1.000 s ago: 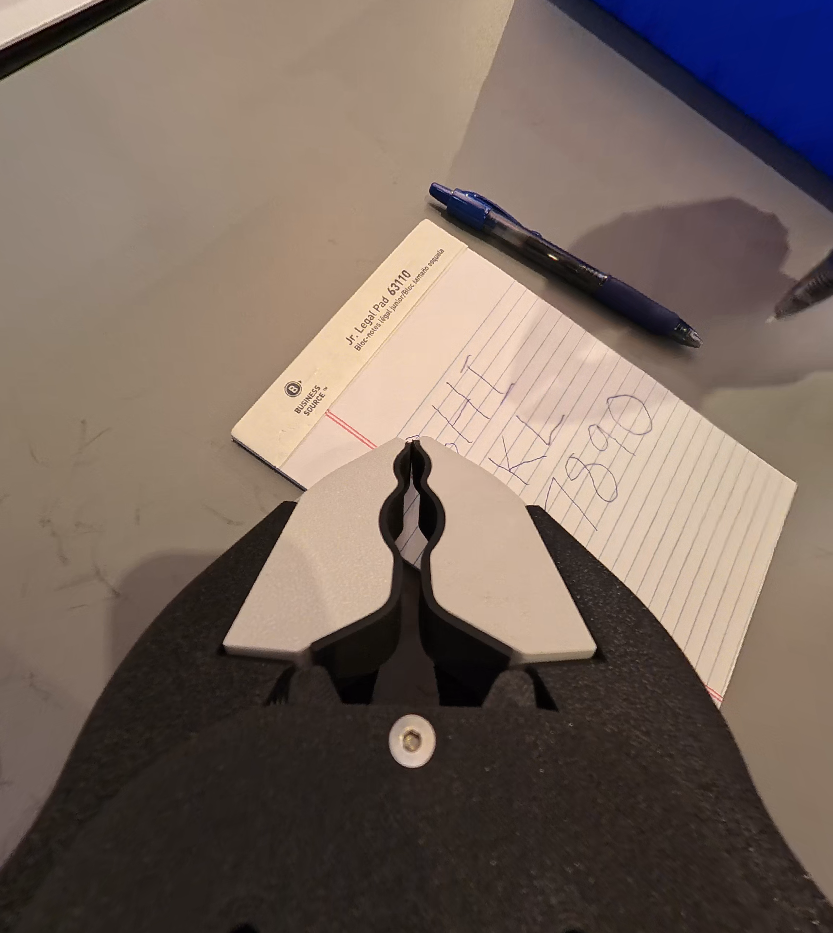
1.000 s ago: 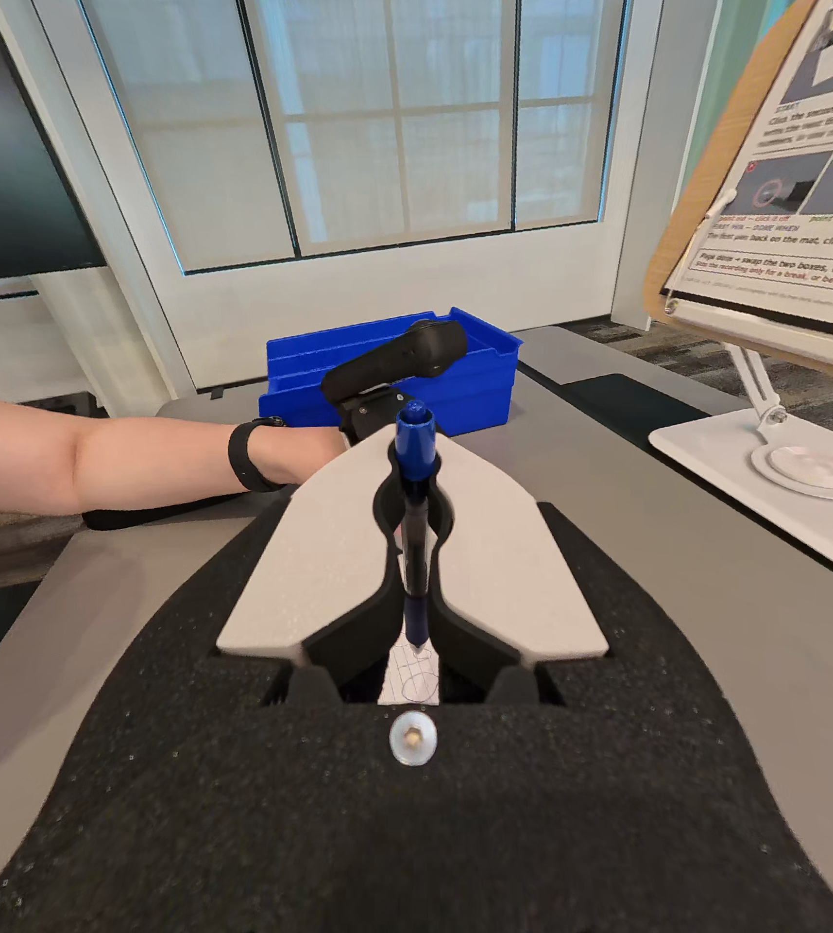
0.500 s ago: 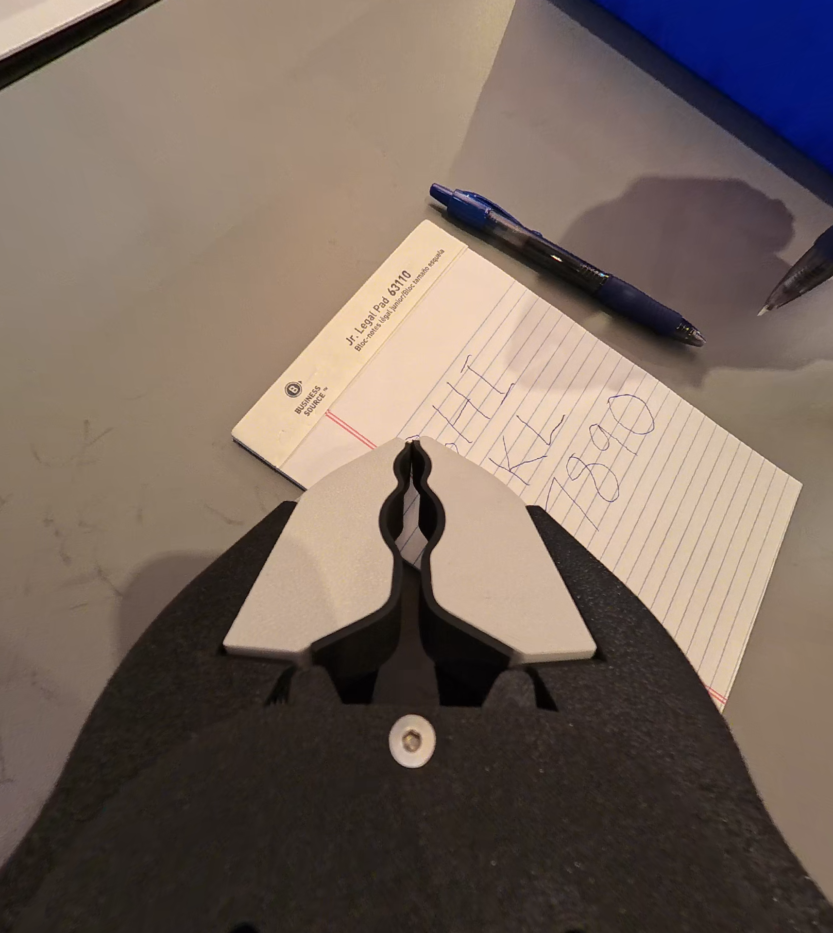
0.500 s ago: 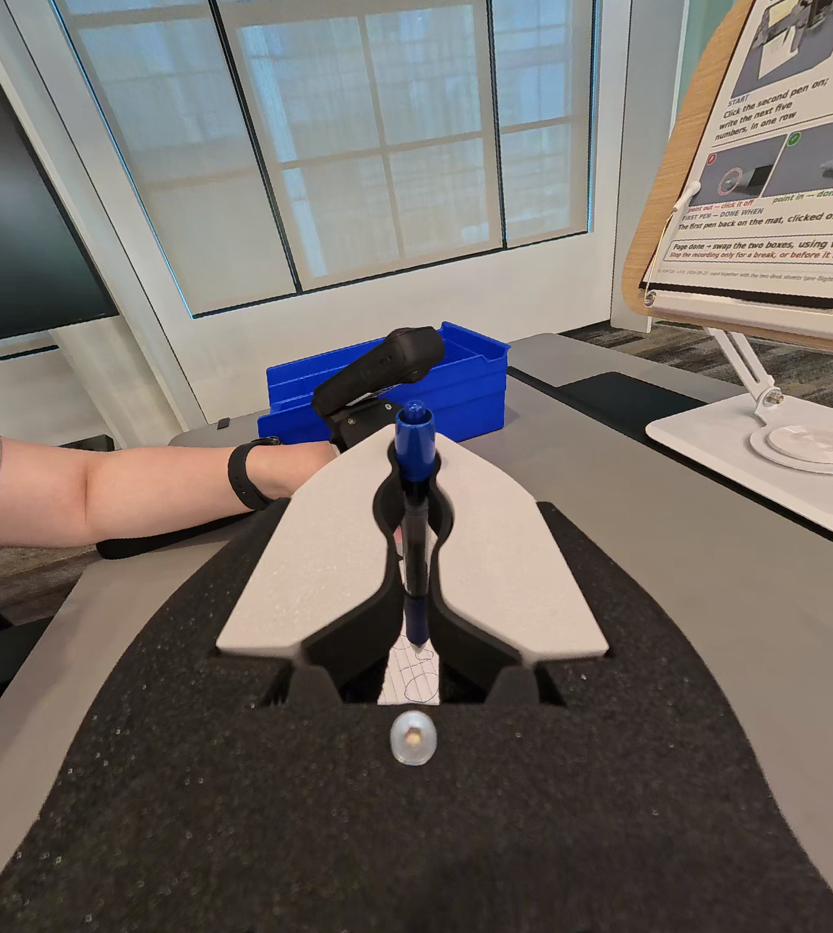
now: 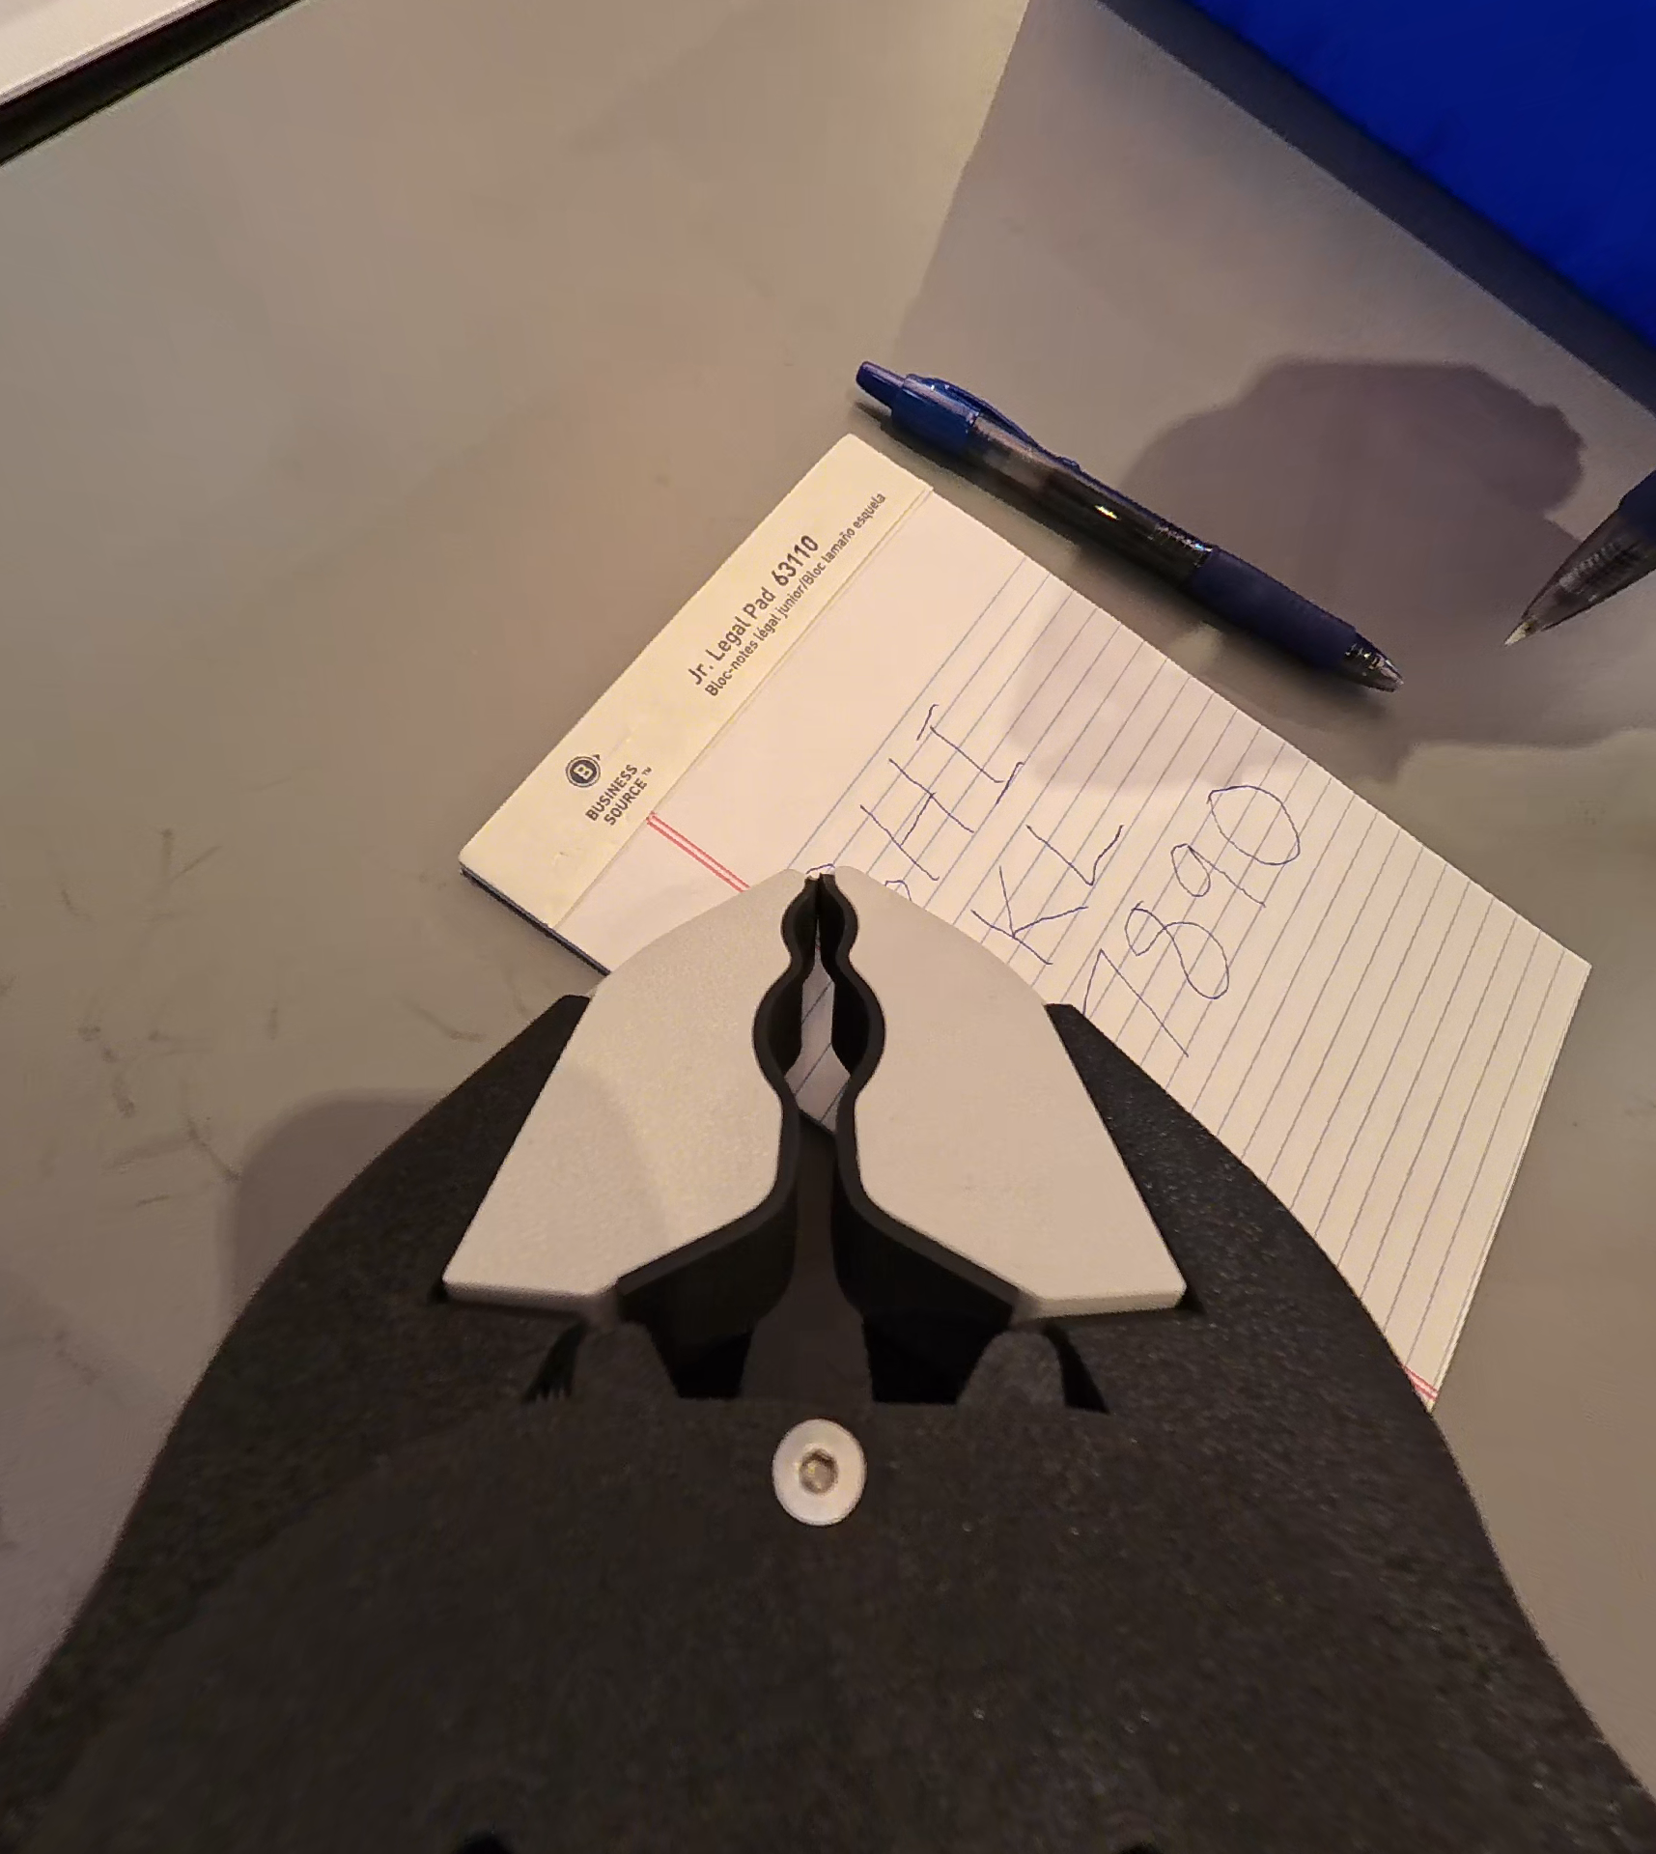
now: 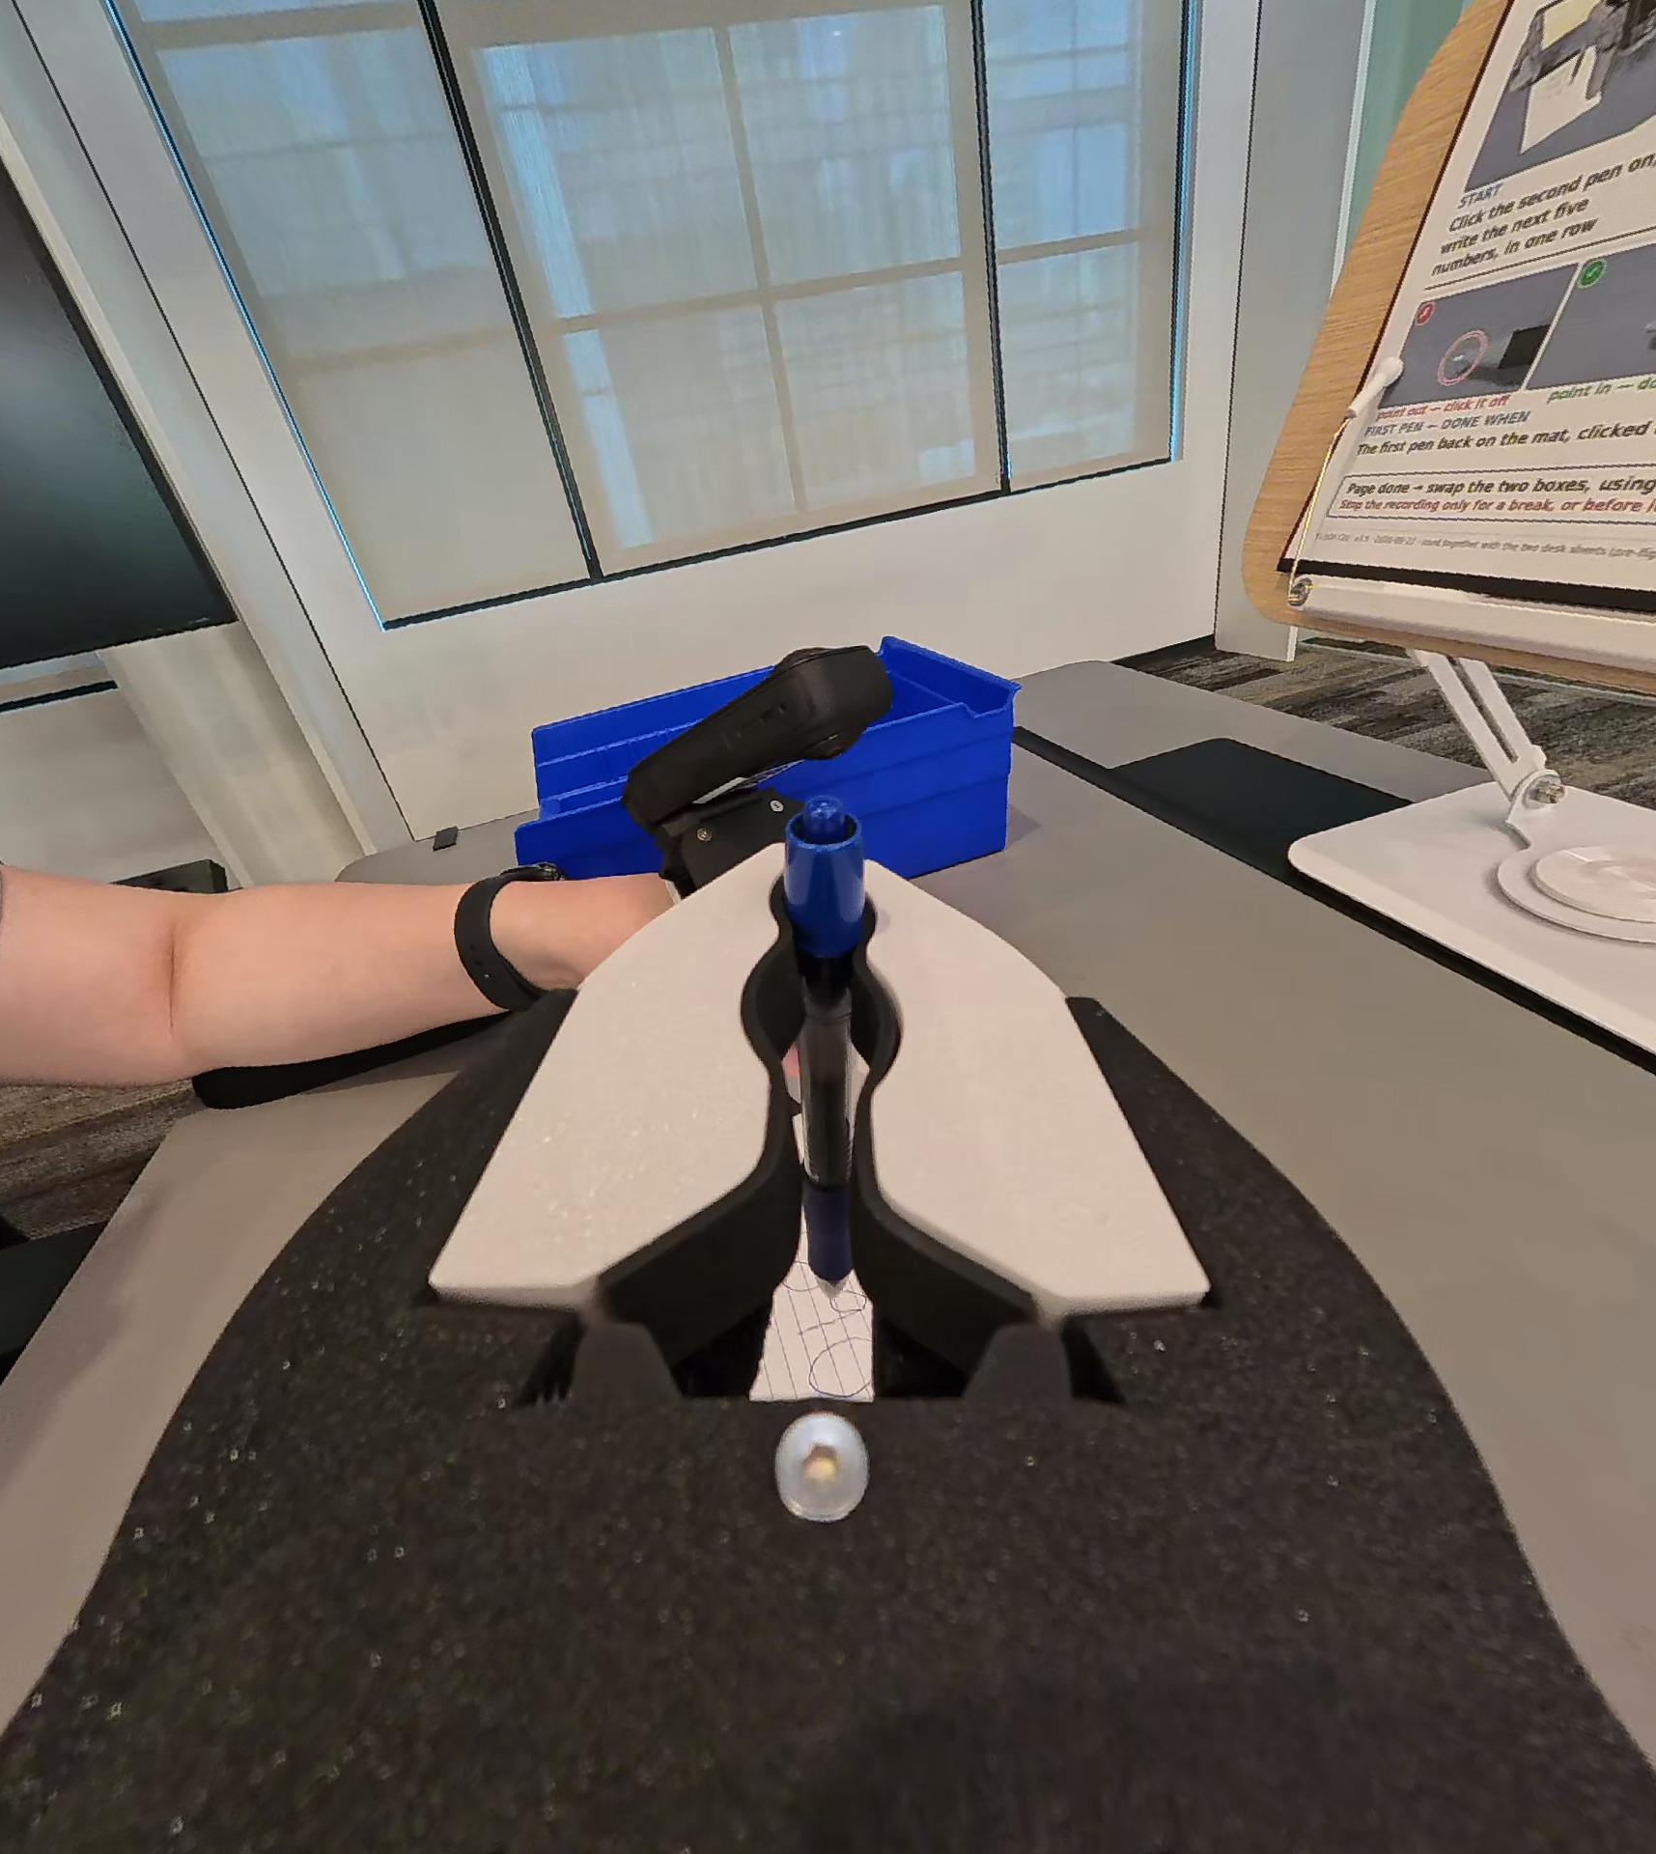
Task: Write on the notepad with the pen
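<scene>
Notepad [image 5: 1155, 903] bears blue handwriting, printed header strip; right gripper [image 6: 824, 903] clamps pen [image 6: 821, 1003].

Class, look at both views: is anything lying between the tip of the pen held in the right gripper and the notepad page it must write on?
Nothing visible blocks it. The held pen hangs beyond the notepad; the spare pen lies beside the pad's far edge.

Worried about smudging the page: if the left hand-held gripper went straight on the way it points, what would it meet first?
Probably the notepad: the left hand-held gripper, shut and empty, tilts down over the pad's near corner. Whether it already touches the paper is unclear.
</scene>
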A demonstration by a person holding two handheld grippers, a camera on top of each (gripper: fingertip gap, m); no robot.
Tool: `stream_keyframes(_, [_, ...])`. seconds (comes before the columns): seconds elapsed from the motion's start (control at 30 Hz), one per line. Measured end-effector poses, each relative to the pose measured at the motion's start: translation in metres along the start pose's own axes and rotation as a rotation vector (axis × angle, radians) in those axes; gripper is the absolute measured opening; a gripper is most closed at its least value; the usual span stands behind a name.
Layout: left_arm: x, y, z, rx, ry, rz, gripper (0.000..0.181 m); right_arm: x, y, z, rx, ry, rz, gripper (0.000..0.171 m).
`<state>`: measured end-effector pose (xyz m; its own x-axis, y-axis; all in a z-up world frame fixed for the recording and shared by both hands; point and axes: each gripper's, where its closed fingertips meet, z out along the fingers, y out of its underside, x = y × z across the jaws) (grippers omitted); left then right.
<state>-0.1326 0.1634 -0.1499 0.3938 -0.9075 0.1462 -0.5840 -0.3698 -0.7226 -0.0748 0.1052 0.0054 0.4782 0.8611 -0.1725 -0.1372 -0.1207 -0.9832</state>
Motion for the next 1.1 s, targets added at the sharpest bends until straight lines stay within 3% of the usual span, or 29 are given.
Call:
stream_keyframes(0.53, [0.000,-0.006,-0.002,0.028,-0.011,-0.023,0.000,-0.001,0.002,0.001,-0.020,0.004,-0.009,0.004])
stream_keyframes(0.67, [0.008,-0.049,-0.034,0.228,-0.020,-0.017,0.000,-0.004,-0.002,0.002,-0.032,0.023,-0.044,0.004])
stream_keyframes(0.9, [0.072,-0.120,-0.110,0.598,0.163,0.041,0.000,-0.033,0.002,0.019,-0.106,-0.033,-0.074,0.004])
stream_keyframes(1.1, [0.118,-0.139,-0.152,0.683,0.225,0.157,0.000,-0.063,0.014,0.038,-0.181,-0.071,-0.126,0.004])
